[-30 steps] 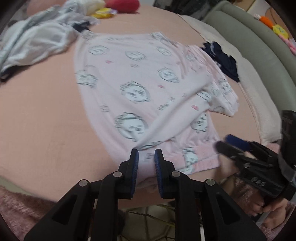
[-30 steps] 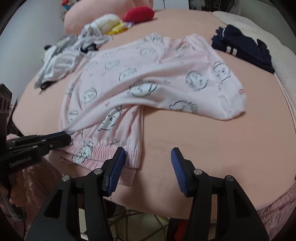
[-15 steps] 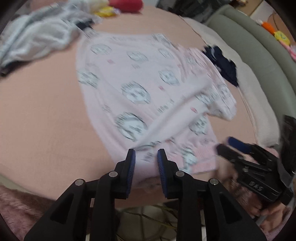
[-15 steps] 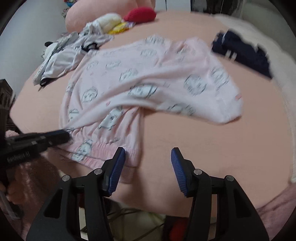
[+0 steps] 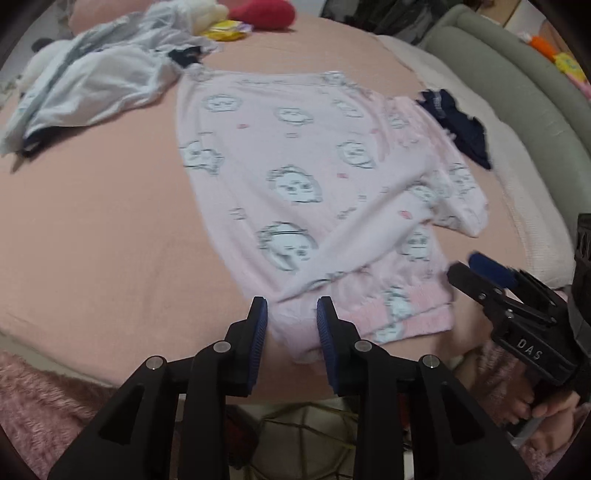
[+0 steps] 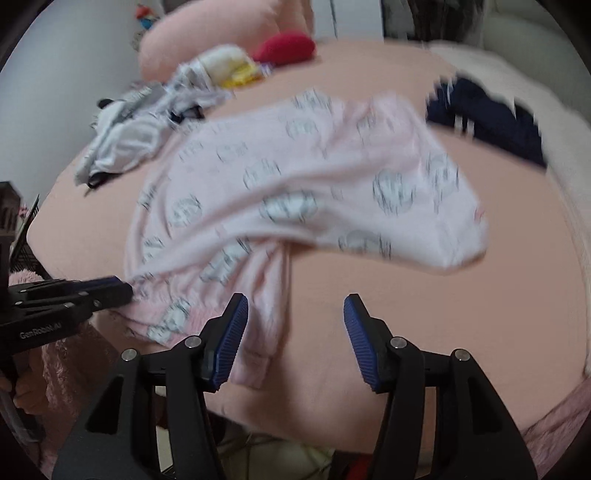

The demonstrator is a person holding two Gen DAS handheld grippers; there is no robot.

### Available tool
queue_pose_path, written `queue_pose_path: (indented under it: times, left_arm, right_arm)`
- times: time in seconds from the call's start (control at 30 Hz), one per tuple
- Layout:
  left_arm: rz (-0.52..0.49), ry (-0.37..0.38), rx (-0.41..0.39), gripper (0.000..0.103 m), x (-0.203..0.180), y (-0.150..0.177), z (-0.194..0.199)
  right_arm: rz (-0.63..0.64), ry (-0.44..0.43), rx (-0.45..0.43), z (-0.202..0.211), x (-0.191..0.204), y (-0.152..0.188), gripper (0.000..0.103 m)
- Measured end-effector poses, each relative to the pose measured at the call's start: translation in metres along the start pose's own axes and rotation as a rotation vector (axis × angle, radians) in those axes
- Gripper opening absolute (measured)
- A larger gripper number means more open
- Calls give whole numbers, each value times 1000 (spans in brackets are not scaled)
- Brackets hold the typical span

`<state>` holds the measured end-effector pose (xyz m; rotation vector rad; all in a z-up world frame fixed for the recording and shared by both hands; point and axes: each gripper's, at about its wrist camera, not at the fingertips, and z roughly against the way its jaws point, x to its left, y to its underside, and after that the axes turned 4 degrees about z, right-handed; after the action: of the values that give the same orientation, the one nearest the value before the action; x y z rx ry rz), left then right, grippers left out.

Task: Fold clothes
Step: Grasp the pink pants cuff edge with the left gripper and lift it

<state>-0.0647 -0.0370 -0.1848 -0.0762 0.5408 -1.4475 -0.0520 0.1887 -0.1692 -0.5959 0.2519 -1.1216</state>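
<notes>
The pink top [image 5: 306,192] (printed with cartoon faces) lies spread on the bed [image 5: 92,229], long axis running from the near edge, where its hem sits, toward the far side; one sleeve is folded across it. The left gripper [image 5: 291,314] straddles the hem corner, jaws opening wider than a second ago, no longer pinching it. The right gripper [image 6: 295,314] is also parting, over the bed beside the hem. Two other garments: a white one [image 5: 92,77] and a navy one [image 5: 458,125].

Pale pink pyjama top [image 5: 306,177], grey-outlined white cartoon faces; salmon-pink bedsheet [image 5: 92,221]; navy garment [image 5: 458,129] far right; white-grey clothes [image 5: 96,85] far left; red cushion [image 5: 262,13].
</notes>
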Motion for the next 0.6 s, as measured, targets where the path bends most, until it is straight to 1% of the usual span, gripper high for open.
queue_pose_path:
  times: [0.03,0.07,0.1,0.13,0.17,0.2,0.23,0.27,0.3,0.33,0.37,0.43,0.47,0.53,0.6]
  left_arm:
    - [-11,-10,4,30,-2,0,-3]
    - [-26,-41,11,31,-5,0,-7]
    - [-33,-66,19,33,-4,0,-10]
    - [-33,-85,27,35,-2,0,-12]
    - [-20,-82,30,37,1,0,-13]
    - [-4,-65,25,37,4,-1,-11]
    - [7,-48,8,37,5,-2,-7]
    - [19,3,-38,37,4,-4,1]
    - [21,74,-88,39,-3,-7,10]
    - [-3,132,-117,42,-14,-11,16]
    - [-64,148,-136,46,-33,-16,17]
    - [-228,116,-157,46,-79,-28,8]
    - [-285,108,-146,46,-97,-33,0]
    - [-356,119,-112,46,-120,-42,-17]
    - [-420,103,-69,46,-147,-48,-43]
  right_arm:
    - [22,-8,1,-1,5,-1,56]
    - [45,34,41,-8,10,-1,54]
    - [68,77,82,-16,14,0,54]
    - [58,93,118,-23,11,2,54]
    - [23,60,117,-24,6,4,55]
    - [-39,20,112,-20,-4,4,55]
    - [-67,26,96,-13,-11,2,55]
    - [-95,33,79,-7,-18,0,54]
    - [-122,41,62,0,-25,-2,54]
    - [-122,79,38,7,-32,-5,54]
    - [-128,110,13,15,-39,-8,54]
    - [-188,137,-36,32,-60,-13,54]
    - [-225,148,-53,38,-71,-13,55]
    - [-300,169,-86,50,-95,-14,56]
    - [-355,192,-84,53,-114,-11,56]
